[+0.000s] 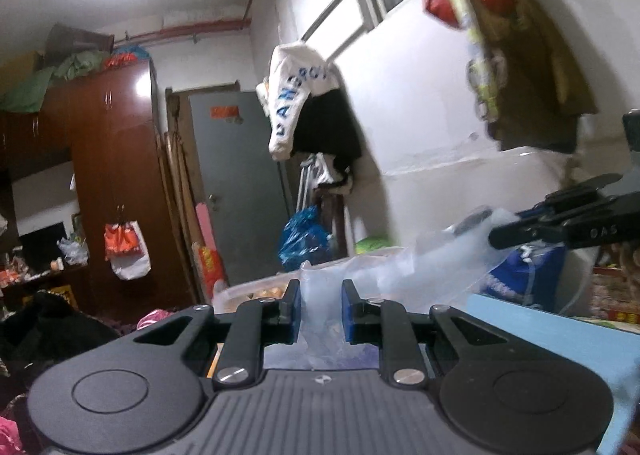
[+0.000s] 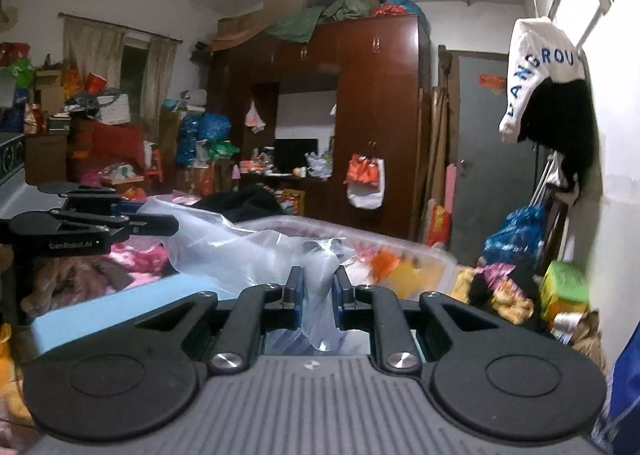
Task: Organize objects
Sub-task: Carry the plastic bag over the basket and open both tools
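A clear plastic bag [image 1: 400, 267] is stretched between both grippers. My left gripper [image 1: 320, 311] is shut on one part of the bag. My right gripper [image 2: 318, 295] is shut on another part of the same bag [image 2: 224, 243]. In the left wrist view the right gripper [image 1: 496, 237] enters from the right, its fingers on the bag. In the right wrist view the left gripper [image 2: 172, 225] enters from the left, its fingers on the bag. A clear plastic bin [image 2: 432, 259] with orange and yellow items sits just beyond the bag.
A light blue board [image 1: 560, 339] lies below the bag. A dark wooden wardrobe [image 2: 380, 95] and a grey door [image 1: 240, 183] stand behind. Clothes hang on the white wall [image 1: 420, 115] to the right. Piles of clothes and bags cover the surroundings.
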`<state>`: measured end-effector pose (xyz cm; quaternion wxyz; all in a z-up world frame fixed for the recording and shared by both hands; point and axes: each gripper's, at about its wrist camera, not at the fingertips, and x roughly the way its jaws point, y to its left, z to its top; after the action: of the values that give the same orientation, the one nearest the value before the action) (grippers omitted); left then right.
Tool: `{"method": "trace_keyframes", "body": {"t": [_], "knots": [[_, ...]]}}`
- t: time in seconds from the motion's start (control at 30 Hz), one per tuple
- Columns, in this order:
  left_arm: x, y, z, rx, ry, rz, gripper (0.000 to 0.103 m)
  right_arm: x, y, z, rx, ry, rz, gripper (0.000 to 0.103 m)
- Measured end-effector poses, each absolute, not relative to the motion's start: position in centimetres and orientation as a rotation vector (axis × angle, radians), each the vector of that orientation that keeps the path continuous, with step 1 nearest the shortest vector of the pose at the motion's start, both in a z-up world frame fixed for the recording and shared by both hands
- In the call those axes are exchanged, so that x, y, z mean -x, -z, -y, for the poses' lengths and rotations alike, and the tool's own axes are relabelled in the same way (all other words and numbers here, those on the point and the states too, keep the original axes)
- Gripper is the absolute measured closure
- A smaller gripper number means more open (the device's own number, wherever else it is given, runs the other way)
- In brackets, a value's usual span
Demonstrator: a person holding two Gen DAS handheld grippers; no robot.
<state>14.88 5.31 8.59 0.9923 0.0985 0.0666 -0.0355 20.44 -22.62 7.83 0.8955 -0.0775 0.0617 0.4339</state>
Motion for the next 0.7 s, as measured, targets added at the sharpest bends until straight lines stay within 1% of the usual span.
{"method": "trace_keyframes", "body": {"t": [0.13, 0.3, 0.43, 0.63, 0.67, 0.7], "knots": [[-18.9, -9.2, -6.9, -0.177, 0.061, -0.175, 0.079, -24.6, -8.9, 20.8, 0.147, -0.89, -0.16, 0.086], [-21.8, -8.3, -7.9, -0.169, 0.052, -0.225, 0.079, -27.7, -8.1, 18.8, 0.163, -0.869, -0.217, 0.087], [-22.4, -7.5, -8.2, -0.159, 0.056, -0.247, 0.079, -28.3, -6.9, 18.6, 0.145, -0.866, -0.252, 0.086], [-22.5, -7.1, -8.6, -0.147, 0.056, -0.262, 0.077, -27.9, -6.7, 19.2, 0.149, -0.871, -0.266, 0.086], [-22.7, -7.1, -8.6, -0.144, 0.054, -0.264, 0.076, -27.8, -6.8, 19.1, 0.154, -0.868, -0.266, 0.086], [-22.7, -7.1, -8.6, -0.143, 0.052, -0.265, 0.072, -27.8, -6.9, 19.1, 0.156, -0.867, -0.265, 0.086]]}}
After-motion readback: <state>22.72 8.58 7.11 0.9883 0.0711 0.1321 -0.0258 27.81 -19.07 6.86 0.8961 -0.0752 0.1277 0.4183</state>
